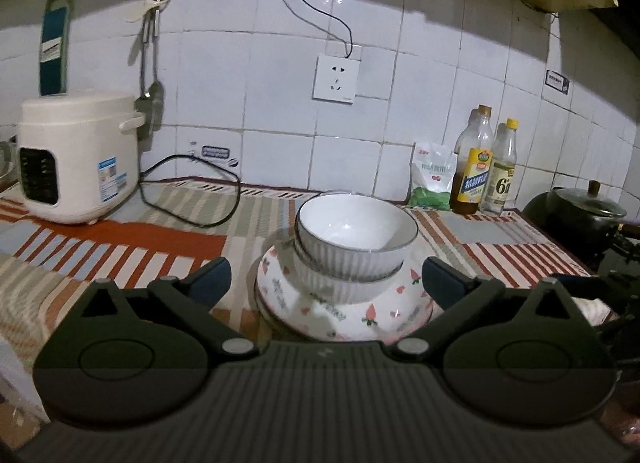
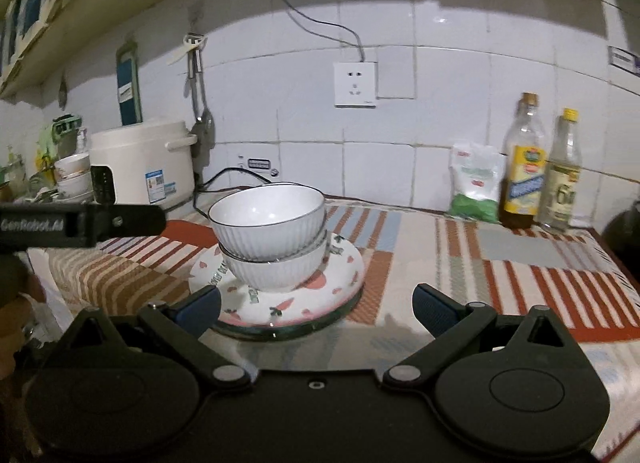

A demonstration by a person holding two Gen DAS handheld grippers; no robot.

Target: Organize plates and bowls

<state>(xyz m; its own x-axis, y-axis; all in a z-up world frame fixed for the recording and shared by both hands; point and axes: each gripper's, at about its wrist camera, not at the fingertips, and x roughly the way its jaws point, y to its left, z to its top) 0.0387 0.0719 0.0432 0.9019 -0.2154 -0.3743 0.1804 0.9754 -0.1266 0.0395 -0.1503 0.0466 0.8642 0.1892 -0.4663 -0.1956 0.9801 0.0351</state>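
Two white ribbed bowls are nested, the top bowl (image 1: pixel 356 231) (image 2: pixel 268 223) sitting tilted in the lower bowl (image 1: pixel 344 287) (image 2: pixel 276 271). They rest on a patterned plate (image 1: pixel 340 315) (image 2: pixel 320 295) with strawberries and carrots, which lies on a dark-rimmed plate (image 2: pixel 344 313). My left gripper (image 1: pixel 326 277) is open wide just short of the stack, its blue pads level with the plate's two sides and touching nothing. My right gripper (image 2: pixel 317 303) is open and empty, with the stack ahead and slightly left. The left gripper's black body (image 2: pixel 80 223) shows at the left edge of the right wrist view.
A striped cloth (image 1: pixel 120 247) covers the counter. A white rice cooker (image 1: pixel 76 159) with a black cord (image 1: pixel 192 199) stands back left, with more stacked bowls (image 2: pixel 74 179) beyond it. Two bottles (image 1: pixel 474 167) and a bag (image 1: pixel 434 179) line the tiled wall; a dark pot (image 1: pixel 580 215) sits far right.
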